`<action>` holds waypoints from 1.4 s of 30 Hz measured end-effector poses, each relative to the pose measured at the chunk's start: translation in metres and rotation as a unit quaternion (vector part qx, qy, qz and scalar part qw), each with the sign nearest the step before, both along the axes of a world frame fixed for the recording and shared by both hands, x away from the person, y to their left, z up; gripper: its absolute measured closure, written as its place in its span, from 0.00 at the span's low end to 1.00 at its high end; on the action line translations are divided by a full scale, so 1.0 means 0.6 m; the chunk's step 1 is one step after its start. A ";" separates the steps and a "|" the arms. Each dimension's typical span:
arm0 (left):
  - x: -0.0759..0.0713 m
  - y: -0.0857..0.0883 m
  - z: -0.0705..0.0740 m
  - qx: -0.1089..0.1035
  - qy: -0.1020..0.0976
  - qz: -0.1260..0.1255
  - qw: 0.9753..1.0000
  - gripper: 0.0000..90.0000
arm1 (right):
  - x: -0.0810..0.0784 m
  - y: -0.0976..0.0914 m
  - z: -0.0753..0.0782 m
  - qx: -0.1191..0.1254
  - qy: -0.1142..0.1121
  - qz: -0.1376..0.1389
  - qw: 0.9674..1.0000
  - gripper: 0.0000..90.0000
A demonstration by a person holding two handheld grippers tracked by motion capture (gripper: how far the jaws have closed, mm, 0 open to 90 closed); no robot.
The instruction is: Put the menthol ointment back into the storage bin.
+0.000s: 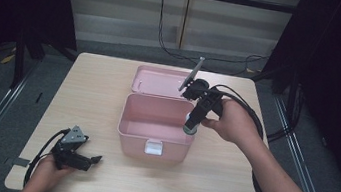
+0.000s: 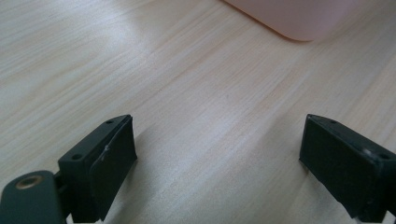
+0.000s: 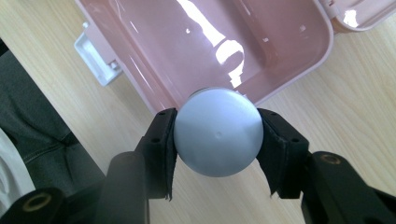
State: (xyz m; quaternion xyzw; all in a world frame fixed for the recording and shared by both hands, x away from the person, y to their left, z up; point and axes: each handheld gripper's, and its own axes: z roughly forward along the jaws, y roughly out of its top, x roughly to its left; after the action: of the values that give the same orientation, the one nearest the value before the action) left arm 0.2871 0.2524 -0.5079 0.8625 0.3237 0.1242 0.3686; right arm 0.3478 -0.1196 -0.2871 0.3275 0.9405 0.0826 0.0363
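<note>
Right gripper (image 3: 217,135) clamped on a pale grey round-topped object (image 3: 217,131) at the open pink plastic box's (image 1: 155,119) right rim, mid-tabletop, no readable writing, left gripper (image 2: 219,158) jaws apart, resting near the light wooden table's (image 1: 103,91) front-left corner.

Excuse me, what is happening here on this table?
A person works with one tool in each hand. The right tool is shut on a pale grey round object, over the right rim of an open pink box; its lid lies back. The left tool rests open near the table's front left corner, holding nothing.
</note>
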 end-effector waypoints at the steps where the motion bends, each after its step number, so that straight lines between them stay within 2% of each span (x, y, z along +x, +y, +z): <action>1: 0.000 0.000 0.000 0.000 0.000 0.000 1.000 0.11 | 0.003 0.002 -0.001 -0.001 -0.002 -0.003 1.000 0.57; 11: 0.000 0.000 0.000 0.000 0.000 0.000 1.000 0.11 | 0.039 0.025 -0.021 -0.003 -0.003 -0.019 1.000 0.57; 19: 0.000 0.000 0.000 0.000 0.000 0.000 1.000 0.11 | 0.059 0.024 -0.041 0.000 -0.005 -0.030 1.000 0.57; 24: 0.000 0.000 0.000 -0.001 0.000 0.000 1.000 0.11 | 0.064 0.025 -0.051 -0.007 -0.008 -0.029 1.000 0.57; 34: 0.000 0.000 0.000 -0.001 0.000 0.000 1.000 0.11 | 0.072 0.033 -0.074 -0.004 -0.003 -0.024 1.000 0.57; 42: 0.000 0.000 0.000 -0.001 0.000 0.000 1.000 0.11 | 0.076 0.056 -0.086 -0.004 0.000 -0.013 1.000 0.57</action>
State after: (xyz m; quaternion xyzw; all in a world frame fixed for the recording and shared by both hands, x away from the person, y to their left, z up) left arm 0.2871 0.2524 -0.5080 0.8622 0.3242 0.1238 0.3691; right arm 0.3934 -0.0859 -0.3389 0.3400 0.9363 0.0788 0.0385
